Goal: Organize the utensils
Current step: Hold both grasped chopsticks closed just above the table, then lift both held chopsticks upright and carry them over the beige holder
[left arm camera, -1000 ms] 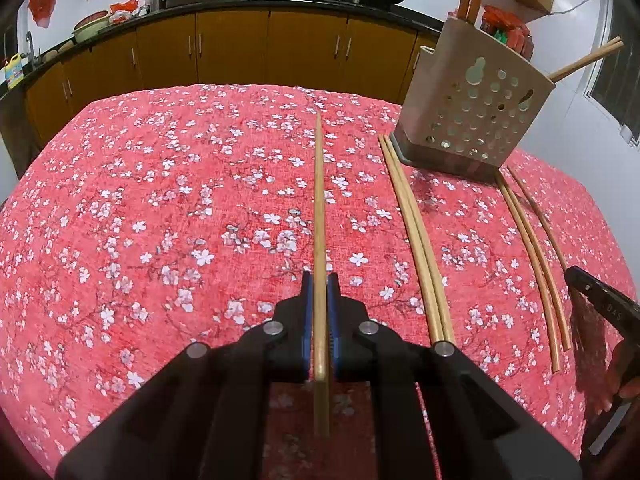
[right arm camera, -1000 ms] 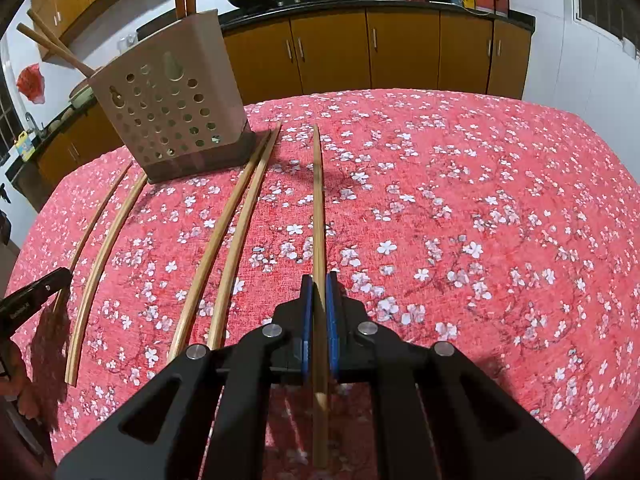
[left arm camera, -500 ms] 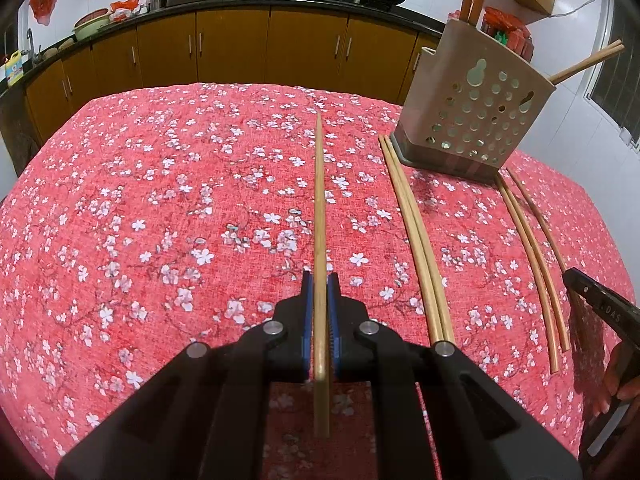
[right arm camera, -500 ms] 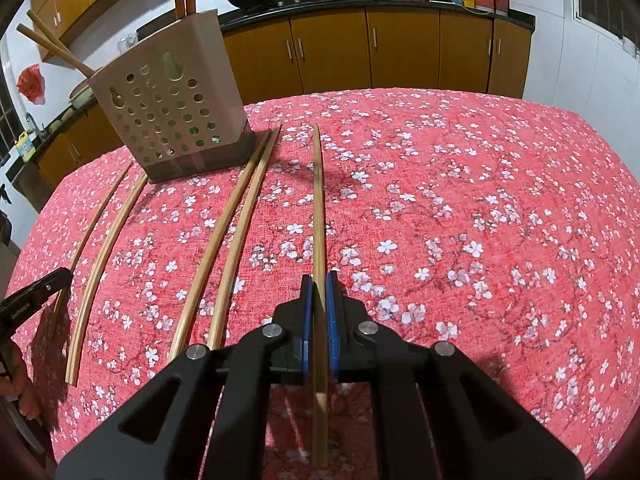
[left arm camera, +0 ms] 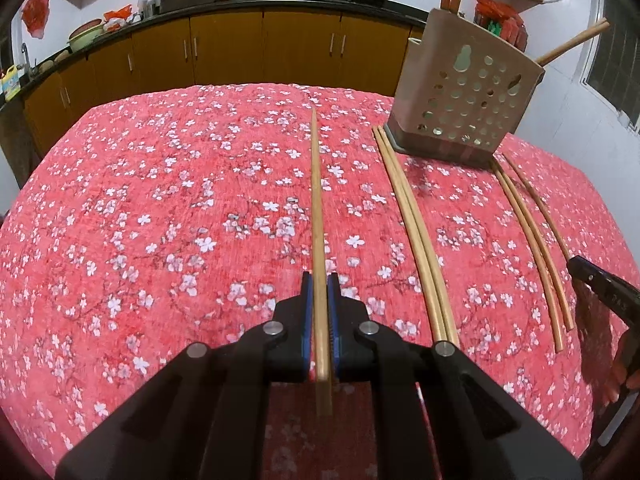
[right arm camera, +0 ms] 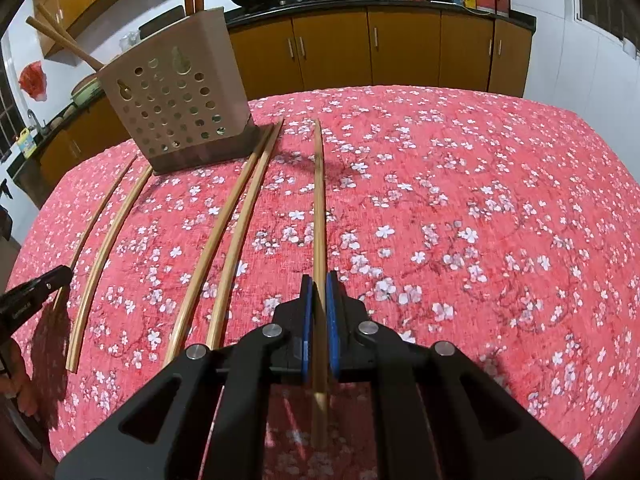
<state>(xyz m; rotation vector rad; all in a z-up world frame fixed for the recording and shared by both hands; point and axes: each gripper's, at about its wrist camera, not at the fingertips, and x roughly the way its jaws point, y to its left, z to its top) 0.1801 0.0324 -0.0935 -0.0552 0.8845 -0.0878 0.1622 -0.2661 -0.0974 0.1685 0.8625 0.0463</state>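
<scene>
My left gripper [left arm camera: 319,280] is shut on a wooden chopstick [left arm camera: 316,200] that points away over the table. My right gripper [right arm camera: 319,280] is shut on another chopstick [right arm camera: 319,200], also pointing away. A beige perforated utensil holder [left arm camera: 464,92] stands at the far right in the left wrist view and at the far left in the right wrist view [right arm camera: 176,92], with chopsticks sticking out of it. A pair of chopsticks [left arm camera: 416,232] lies beside my held one, and more chopsticks [left arm camera: 532,240] lie further right. In the right wrist view a pair [right arm camera: 228,232] lies to the left.
The table has a red floral cloth [left arm camera: 160,220]. Brown cabinets [left arm camera: 240,52] with pans on the counter run along the back wall. The other gripper's tip [left arm camera: 600,284] shows at the right edge, and the left one's tip [right arm camera: 36,292] at the left edge of the right wrist view.
Both grippers have stayed shut on their chopsticks. The views have hardly shifted; the right-held chopstick looks slightly lifted.
</scene>
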